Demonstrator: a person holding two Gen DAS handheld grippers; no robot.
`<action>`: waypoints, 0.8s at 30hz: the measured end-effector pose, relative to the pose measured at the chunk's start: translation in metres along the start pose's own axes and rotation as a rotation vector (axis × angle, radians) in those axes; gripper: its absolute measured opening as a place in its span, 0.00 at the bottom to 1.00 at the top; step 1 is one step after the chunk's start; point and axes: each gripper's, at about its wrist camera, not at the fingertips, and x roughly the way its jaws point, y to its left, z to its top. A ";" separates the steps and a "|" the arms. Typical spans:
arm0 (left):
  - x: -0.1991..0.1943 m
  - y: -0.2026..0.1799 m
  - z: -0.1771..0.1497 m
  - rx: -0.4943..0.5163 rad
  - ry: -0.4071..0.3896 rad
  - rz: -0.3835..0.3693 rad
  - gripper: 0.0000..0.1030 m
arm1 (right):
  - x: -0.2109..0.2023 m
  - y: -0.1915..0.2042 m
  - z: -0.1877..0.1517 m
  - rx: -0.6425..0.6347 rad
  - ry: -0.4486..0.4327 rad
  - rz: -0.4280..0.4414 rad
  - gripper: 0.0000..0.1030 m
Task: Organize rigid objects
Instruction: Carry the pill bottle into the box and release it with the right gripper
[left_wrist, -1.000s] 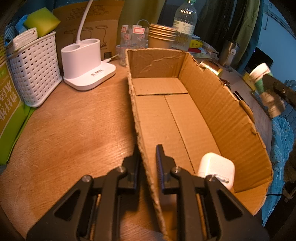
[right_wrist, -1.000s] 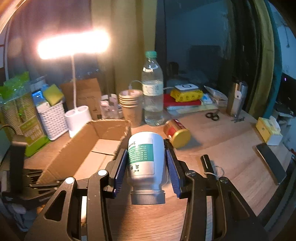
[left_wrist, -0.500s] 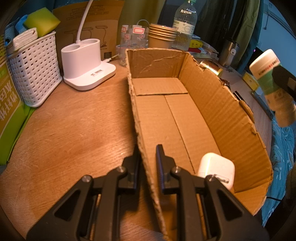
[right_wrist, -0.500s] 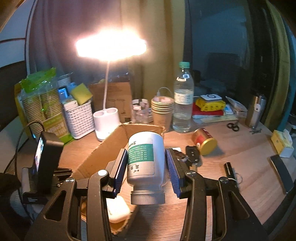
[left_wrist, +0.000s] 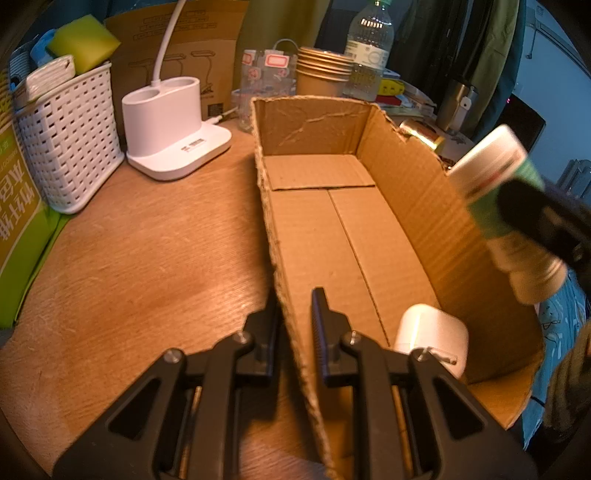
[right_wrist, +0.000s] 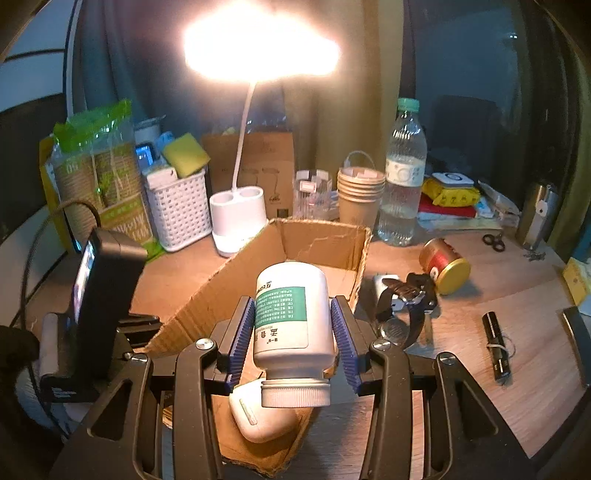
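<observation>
Holding the white pill bottle (right_wrist: 291, 317) crosswise between my right gripper's (right_wrist: 292, 338) blue pads, cap toward me, I have it above the near end of the cardboard box (right_wrist: 258, 266). My left gripper (left_wrist: 293, 325) is pinched narrow on the box's left wall, one finger outside and one inside, steadying it on the wooden tabletop (left_wrist: 147, 258).

A white earbud case (right_wrist: 260, 415) lies in the box's near right corner, directly under the bottle's cap. I judge the step to be setting the bottle down inside, and to do it well I should carry it farther along toward the bare middle of the box floor, so it lands clear of the case. I would lower it until it rests on the cardboard before spreading the pads, since a round bottle on its side may roll. Keeping the left pinch firm should stop the light box from sliding. A red can (right_wrist: 445, 264), wristwatch (right_wrist: 406, 302) and small black flashlight (right_wrist: 496, 347) wait on the tabletop right of the box.
</observation>
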 end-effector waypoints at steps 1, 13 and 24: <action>0.000 0.000 0.000 0.000 0.000 0.000 0.17 | 0.003 0.001 -0.002 -0.003 0.010 -0.002 0.44; 0.000 0.000 0.000 0.000 0.000 0.000 0.17 | 0.020 0.001 -0.011 -0.008 0.073 -0.018 0.44; 0.004 -0.001 0.000 -0.001 0.000 -0.003 0.17 | 0.019 0.000 -0.010 -0.010 0.075 -0.017 0.46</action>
